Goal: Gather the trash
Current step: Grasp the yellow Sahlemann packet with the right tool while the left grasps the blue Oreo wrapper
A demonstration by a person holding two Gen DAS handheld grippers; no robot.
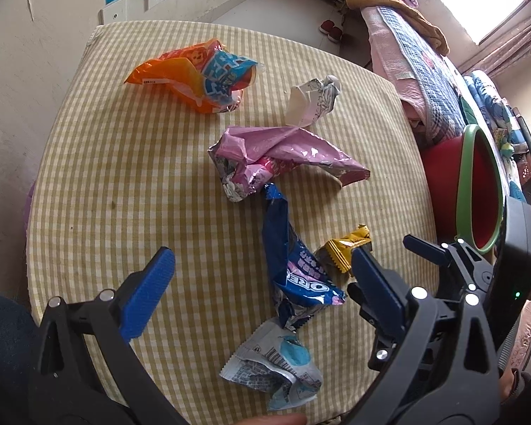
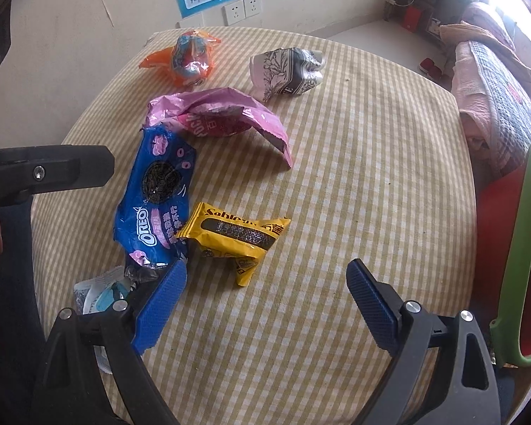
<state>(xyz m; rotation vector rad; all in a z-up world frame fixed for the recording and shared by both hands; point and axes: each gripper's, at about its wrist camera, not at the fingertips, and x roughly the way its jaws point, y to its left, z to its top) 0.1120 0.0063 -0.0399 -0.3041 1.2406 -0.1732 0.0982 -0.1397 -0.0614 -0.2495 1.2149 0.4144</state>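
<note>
Seemingly at the first pick, both the left gripper (image 1: 258,276) and right gripper (image 2: 267,279) gape empty over wrappers strewn on the table (image 2: 371,177), so the right must drop and pinch the yellow wrapper (image 2: 235,239), then carry it to the red bin (image 2: 495,233)

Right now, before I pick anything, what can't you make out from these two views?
- Red bin inside: the bottom is out of sight in both views, cut by the frame edge in the right wrist view.
- Pale blue wrapper: right wrist view, mostly behind the right tool.
- Small print on the yellow wrapper: too fine.
</note>
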